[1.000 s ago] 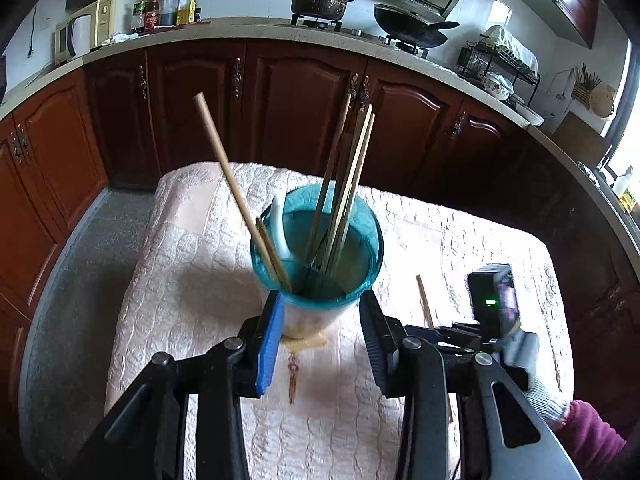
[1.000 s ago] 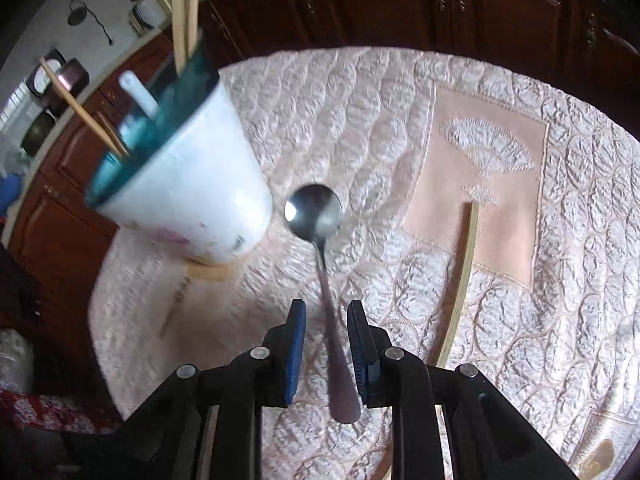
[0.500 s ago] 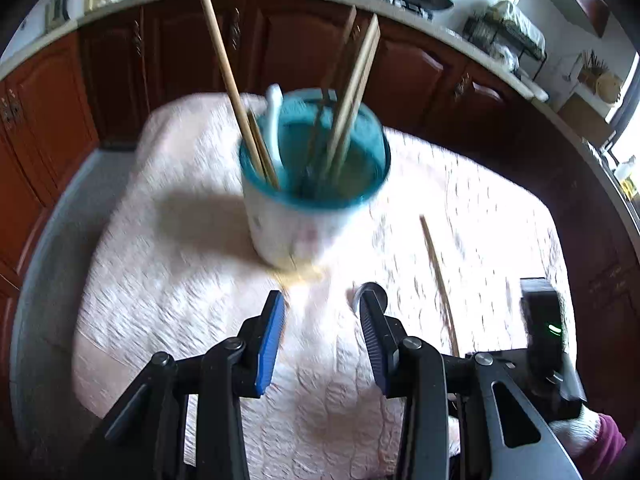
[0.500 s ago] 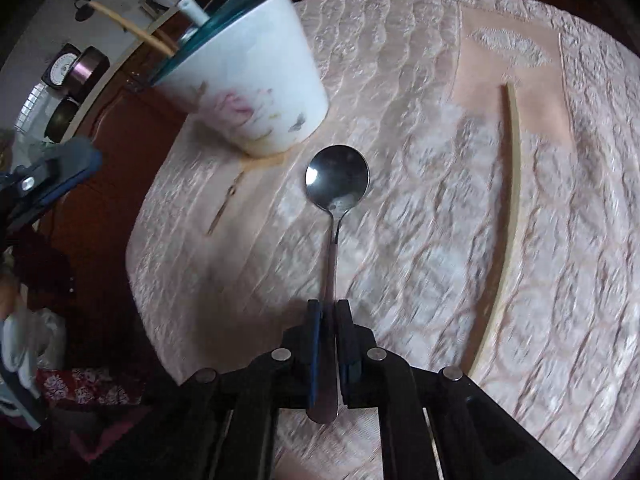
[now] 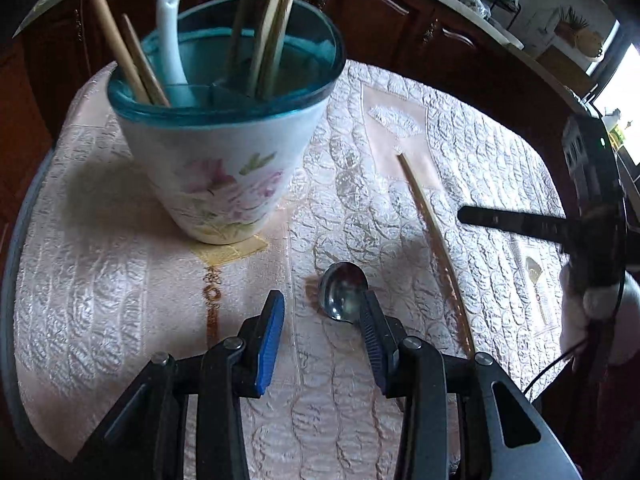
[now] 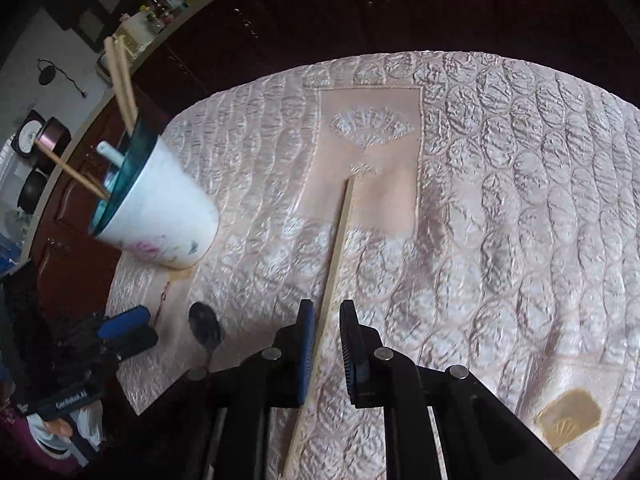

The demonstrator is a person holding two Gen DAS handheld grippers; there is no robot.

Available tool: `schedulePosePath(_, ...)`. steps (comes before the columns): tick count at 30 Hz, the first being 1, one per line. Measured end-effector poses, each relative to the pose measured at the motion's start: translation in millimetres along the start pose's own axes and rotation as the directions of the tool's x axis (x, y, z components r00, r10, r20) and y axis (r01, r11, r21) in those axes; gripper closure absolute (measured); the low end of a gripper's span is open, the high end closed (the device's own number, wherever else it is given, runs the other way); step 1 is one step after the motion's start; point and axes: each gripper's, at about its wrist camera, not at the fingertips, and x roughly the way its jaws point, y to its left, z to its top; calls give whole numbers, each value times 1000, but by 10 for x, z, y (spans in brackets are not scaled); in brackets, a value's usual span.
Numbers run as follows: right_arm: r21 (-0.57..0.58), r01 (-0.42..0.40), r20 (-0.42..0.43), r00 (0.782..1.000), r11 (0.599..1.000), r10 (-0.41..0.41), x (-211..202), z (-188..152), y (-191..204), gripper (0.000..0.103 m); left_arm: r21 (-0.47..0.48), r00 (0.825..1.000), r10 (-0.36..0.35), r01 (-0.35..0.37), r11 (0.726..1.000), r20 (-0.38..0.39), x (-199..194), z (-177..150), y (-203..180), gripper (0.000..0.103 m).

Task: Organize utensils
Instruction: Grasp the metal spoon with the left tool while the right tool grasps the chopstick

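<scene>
Jaws of the right gripper (image 6: 325, 326) have just been opening and stand slightly apart, astride a loose chopstick (image 6: 338, 240) lying on the quilted table (image 6: 520, 200). Left gripper (image 5: 322, 320) hovers open over the table, the metal spoon (image 5: 344, 296) lying by its right finger, near the utensil cup (image 5: 224, 152).

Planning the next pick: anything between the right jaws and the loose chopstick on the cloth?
Nothing visible. The chopstick lies flat on the cloth and already runs between the right gripper's jaws, which are not touching it. The spoon lies off to the side.
</scene>
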Motion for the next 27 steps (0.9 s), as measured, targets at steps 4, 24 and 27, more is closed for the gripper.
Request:
schedulePosePath(4,0,22,-23,1000,1000,-22,120,185,88,87,12,1000,-8,9,1000,-15,114,35,-10,63)
schedulePosePath(24,-65,45,-107,993,997,-51,857,855,256,90,53,995,-52,56,997,-80,444,144,-54,96)
schedulePosePath(27,-102,56,-88,994,993,-65,844,821,394,95,53,997,-53,56,997,-62,324,129,-70,101)
